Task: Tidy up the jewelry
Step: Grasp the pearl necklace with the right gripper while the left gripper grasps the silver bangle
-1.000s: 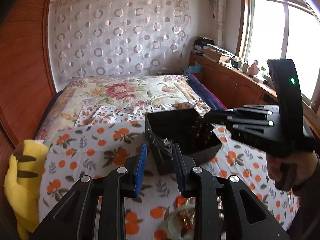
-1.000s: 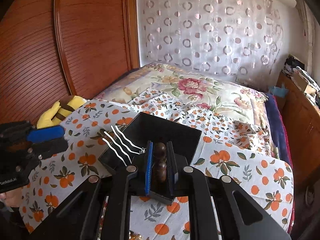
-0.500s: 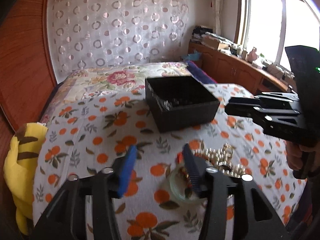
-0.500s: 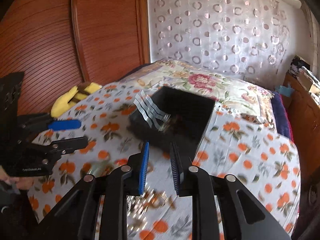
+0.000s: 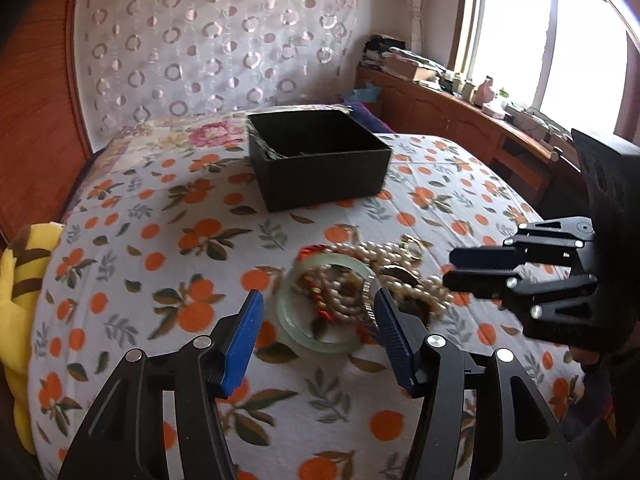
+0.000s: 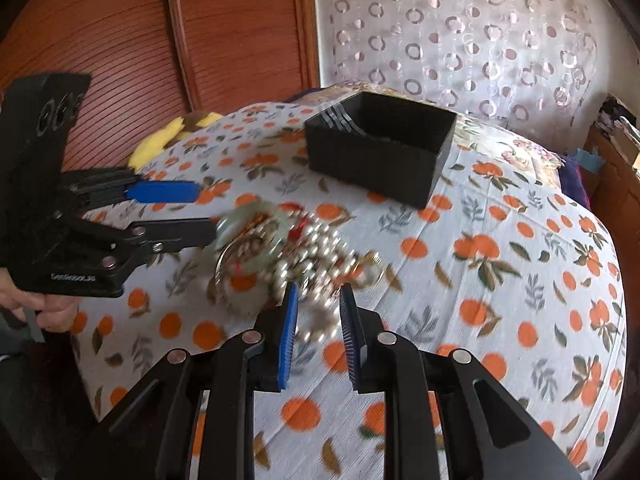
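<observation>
A heap of jewelry (image 5: 360, 280) lies on the orange-print bedspread (image 5: 160, 240) that covers the bed, toward its near edge. In the heap I can make out a pale green bangle (image 5: 320, 336), a tangle of pearl strands (image 5: 384, 256) laid across and beside it, a bit of red cord and some gold-coloured pieces; the right wrist view is blurred, so the smaller pieces cannot be told apart.

Farther up the bed, well apart from the heap, a black box (image 5: 320, 168) stands open, with thin pale strips at its left inner wall.

The left gripper (image 5: 316, 316) hangs just above the bangle, its blue-padded fingers (image 5: 244, 336) spread wide on either side of it and grasping nothing. The right gripper (image 6: 318, 312) points down at the pearl side of the heap; its fingers (image 6: 289, 328) stand a narrow gap apart, released, with nothing pinched between the pads, though pearls show through the gap below them.

A person's hand (image 6: 44, 308) holds the left gripper's handle. A yellow plush toy (image 5: 20, 280) lies at the left edge of the bed.
</observation>
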Motion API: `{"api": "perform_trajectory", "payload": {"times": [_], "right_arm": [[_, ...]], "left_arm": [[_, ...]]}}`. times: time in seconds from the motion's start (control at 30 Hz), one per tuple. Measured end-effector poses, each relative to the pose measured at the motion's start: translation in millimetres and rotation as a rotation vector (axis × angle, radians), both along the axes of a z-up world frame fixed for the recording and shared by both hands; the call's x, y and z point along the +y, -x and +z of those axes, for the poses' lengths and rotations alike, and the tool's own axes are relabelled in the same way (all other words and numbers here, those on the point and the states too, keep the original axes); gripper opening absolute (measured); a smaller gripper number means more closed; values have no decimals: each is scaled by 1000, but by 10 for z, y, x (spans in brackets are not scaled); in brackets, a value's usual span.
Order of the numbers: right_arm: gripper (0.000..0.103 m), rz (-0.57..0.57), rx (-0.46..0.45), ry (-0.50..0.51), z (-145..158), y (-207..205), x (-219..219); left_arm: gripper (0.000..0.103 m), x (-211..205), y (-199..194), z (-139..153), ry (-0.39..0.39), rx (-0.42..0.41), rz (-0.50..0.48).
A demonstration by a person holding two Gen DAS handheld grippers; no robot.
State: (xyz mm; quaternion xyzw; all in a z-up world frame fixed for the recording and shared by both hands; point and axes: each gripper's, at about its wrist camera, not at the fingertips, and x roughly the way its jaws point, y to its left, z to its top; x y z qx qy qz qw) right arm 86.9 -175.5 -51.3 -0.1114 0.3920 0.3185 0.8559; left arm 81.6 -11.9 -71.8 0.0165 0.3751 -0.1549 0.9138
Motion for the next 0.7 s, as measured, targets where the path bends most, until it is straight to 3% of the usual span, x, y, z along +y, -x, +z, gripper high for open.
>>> {"api": "perform_trajectory", "payload": {"times": [0.13,0.37,0.7], "right_arm": [[23,9,3,3,-32,115,-11],[24,-28,10,6,-95,189,-88],[24,-46,-16,13,-153,331,-47]], "left_arm": [[54,-93,14,-19,3,8,-24],[27,-213,-26,-87,18,43,-53],[11,-270,-75,-168,-2,58,-41]]}}
